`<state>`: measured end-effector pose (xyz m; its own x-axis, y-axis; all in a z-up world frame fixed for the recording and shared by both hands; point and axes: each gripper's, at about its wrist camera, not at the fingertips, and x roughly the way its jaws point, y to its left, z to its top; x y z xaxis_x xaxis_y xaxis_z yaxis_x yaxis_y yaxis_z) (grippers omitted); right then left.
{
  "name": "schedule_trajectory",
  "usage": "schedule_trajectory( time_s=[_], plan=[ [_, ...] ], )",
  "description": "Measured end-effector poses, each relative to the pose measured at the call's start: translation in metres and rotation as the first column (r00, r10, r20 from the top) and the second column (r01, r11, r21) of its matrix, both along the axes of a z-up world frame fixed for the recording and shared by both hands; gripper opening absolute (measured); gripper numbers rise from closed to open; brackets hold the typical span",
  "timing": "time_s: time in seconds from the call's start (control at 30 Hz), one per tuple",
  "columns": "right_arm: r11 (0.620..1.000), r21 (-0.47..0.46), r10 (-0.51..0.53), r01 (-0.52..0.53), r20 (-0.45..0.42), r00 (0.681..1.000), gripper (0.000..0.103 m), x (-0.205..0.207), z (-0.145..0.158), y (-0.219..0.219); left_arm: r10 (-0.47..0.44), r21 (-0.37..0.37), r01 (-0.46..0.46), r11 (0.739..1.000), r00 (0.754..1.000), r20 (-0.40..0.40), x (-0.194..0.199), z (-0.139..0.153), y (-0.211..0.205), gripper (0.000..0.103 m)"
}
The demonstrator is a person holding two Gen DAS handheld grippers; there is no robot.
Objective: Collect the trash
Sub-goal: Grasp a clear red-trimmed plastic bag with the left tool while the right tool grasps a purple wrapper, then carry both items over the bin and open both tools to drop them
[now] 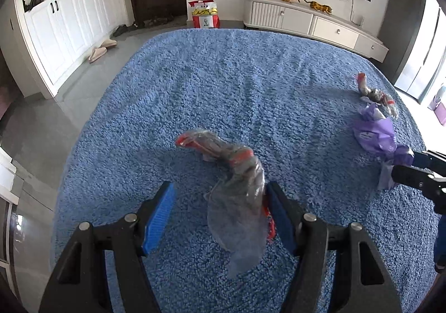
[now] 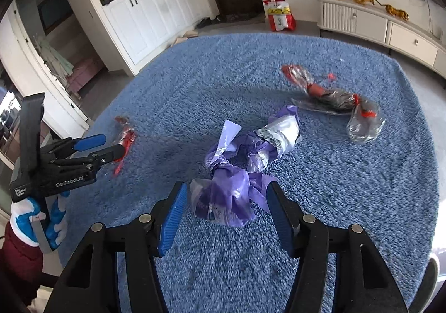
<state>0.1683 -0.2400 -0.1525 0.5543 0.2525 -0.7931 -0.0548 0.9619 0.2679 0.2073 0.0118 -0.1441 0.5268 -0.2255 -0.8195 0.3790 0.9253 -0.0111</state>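
Note:
On the blue shag carpet (image 1: 223,76) lies a clear plastic wrapper with red print (image 1: 237,201). It sits between the blue pads of my left gripper (image 1: 220,187), which stands open; the wrapper brushes the right-hand finger only. From the right wrist view the left gripper (image 2: 111,145) sits at that red wrapper (image 2: 125,137). A crumpled purple and silver wrapper (image 2: 237,168) lies between the fingers of my right gripper (image 2: 227,187), which is open with a gap at the left pad. A third clear, red and grey wrapper (image 2: 334,95) lies farther back.
A red and white takeaway bag (image 1: 205,13) stands on the grey floor beyond the carpet. A low white TV cabinet (image 1: 306,20) lines the far wall, and white cupboards (image 1: 64,28) with slippers (image 1: 101,48) run along the left. A gloved hand (image 2: 41,218) holds the left gripper.

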Motion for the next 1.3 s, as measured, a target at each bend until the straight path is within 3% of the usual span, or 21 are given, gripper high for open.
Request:
schedule_trajectory(
  time_s=[0.03,0.1,0.13,0.17,0.27,0.47,0.7,0.9,1.13,1.3],
  plan=[
    [1.0,0.001,0.0,0.0,-0.003,1.0,0.057,0.001,-0.002,0.001,-0.001,-0.001,0.001,1.0,1.0,0.005,0.0,-0.001,0.0,0.064],
    [1.0,0.01,-0.002,0.002,0.002,1.0,0.048,0.001,-0.005,0.001,-0.007,-0.002,0.007,1.0,1.0,0.008,-0.002,-0.002,0.001,0.05],
    [1.0,0.015,-0.002,0.002,0.0,1.0,0.039,0.0,-0.005,0.002,-0.009,-0.004,0.009,1.0,1.0,0.004,-0.002,-0.002,0.001,0.046],
    [1.0,0.013,-0.001,0.001,0.002,1.0,0.037,0.0,-0.006,0.003,-0.014,-0.008,0.014,1.0,1.0,0.0,-0.004,-0.003,0.001,0.039],
    [1.0,0.024,0.016,-0.016,0.017,1.0,0.034,-0.007,-0.004,0.006,-0.027,-0.007,0.027,1.0,1.0,0.002,-0.01,-0.003,0.001,0.028],
    [0.999,0.031,0.038,-0.04,0.06,0.997,0.033,-0.041,0.013,0.009,-0.043,-0.01,0.043,0.999,0.999,0.028,-0.032,0.011,0.008,0.018],
    [0.999,0.029,0.015,-0.02,0.146,0.989,0.033,-0.081,0.046,-0.004,-0.055,-0.019,0.056,0.998,0.996,0.064,-0.058,0.04,0.017,0.014],
    [0.998,0.04,-0.058,0.051,0.207,0.977,0.033,-0.125,0.064,-0.037,-0.11,0.018,0.109,0.994,0.991,0.082,-0.082,0.058,0.001,0.009],
    [0.984,0.032,-0.179,0.177,0.235,0.955,0.033,-0.186,0.067,-0.1,-0.205,0.035,0.202,0.979,0.974,0.094,-0.107,0.076,-0.047,0.007],
    [0.953,0.045,-0.302,0.3,0.245,0.921,0.033,-0.234,0.065,-0.158,-0.32,0.038,0.318,0.947,0.943,0.092,-0.127,0.094,-0.104,0.007]
  ],
)
